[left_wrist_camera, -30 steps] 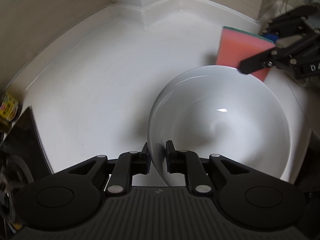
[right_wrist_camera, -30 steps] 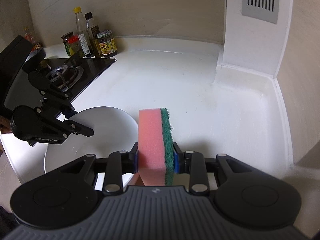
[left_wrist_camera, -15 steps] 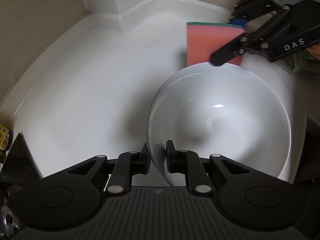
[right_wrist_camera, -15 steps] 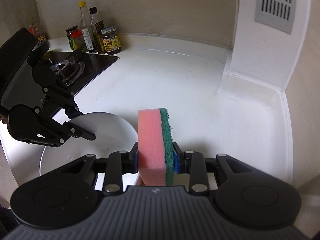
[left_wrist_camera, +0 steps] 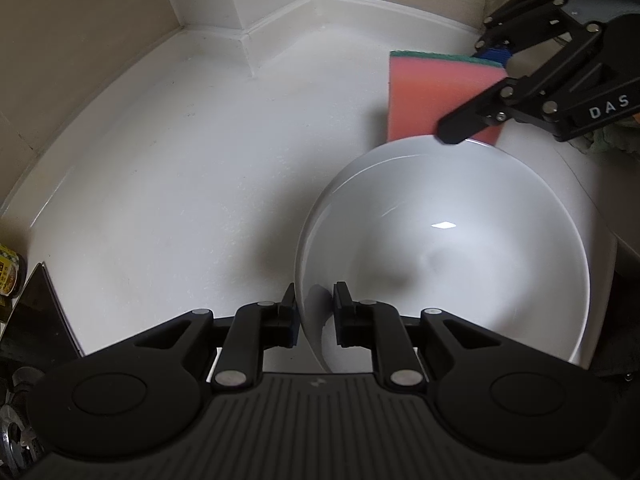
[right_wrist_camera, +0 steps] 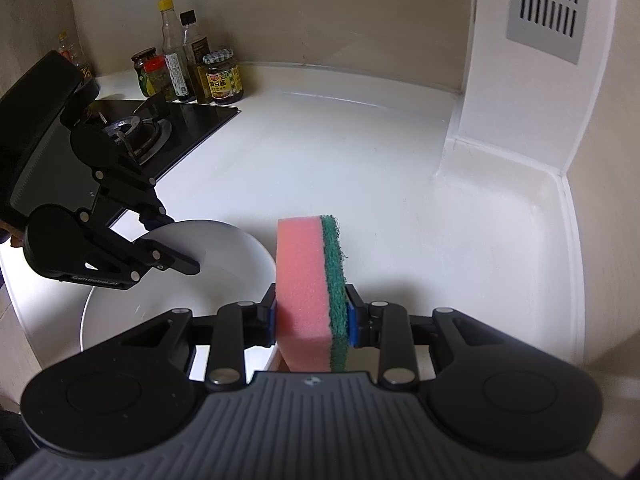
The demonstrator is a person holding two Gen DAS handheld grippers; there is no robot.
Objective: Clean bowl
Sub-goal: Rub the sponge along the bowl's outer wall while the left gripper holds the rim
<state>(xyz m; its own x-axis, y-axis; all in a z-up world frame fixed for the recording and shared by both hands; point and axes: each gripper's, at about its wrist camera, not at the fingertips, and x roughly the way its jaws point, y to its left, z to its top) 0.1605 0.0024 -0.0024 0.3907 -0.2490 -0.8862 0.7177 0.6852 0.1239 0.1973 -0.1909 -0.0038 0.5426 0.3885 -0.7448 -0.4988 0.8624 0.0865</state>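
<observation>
White and glossy, the round ceramic bowl (left_wrist_camera: pixel 460 248) sits on the white bench (left_wrist_camera: pixel 180 184). Its near rim lies between the left gripper (left_wrist_camera: pixel 315 308), whose fingers are opening. The right gripper (right_wrist_camera: pixel 312 316) clamps an upright pink-and-green sponge (right_wrist_camera: pixel 308 292) just beyond the bowl's far rim.

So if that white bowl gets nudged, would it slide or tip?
The bowl looks glazed and glossy on a smooth counter, so it would probably slide easily. Its wide, shallow shape suggests it would rarely tip. It is likely ceramic, so it may chip.
</observation>
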